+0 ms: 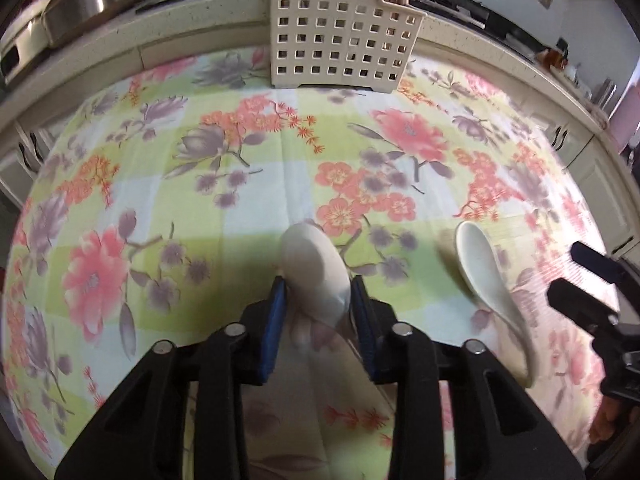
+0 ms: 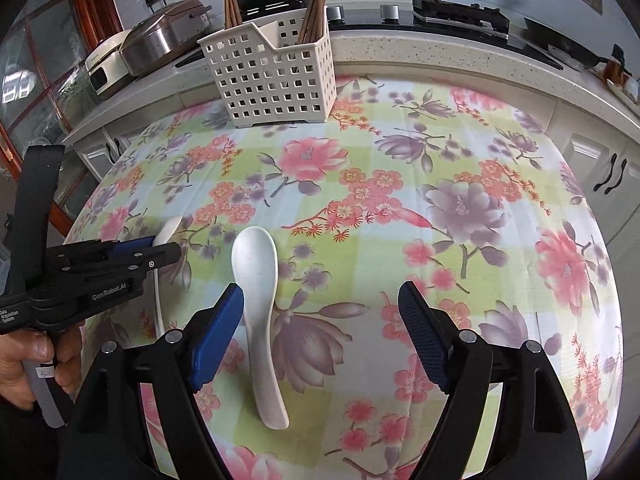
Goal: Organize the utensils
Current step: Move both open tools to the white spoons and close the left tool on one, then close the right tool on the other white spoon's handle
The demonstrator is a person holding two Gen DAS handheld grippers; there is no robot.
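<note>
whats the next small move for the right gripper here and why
Probably ease the right gripper down around the white spoon and shut. Its jaws stand open and the spoon lies flat on the floral cloth between them, close to the left pad and not pressed. The left gripper already has its pads at its own spoon, and the slotted caddy waits at the far edge.

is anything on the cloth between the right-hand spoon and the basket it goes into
Nothing visible: only bare floral tablecloth lies between the white spoon and the perforated basket, which holds chopsticks.
</note>
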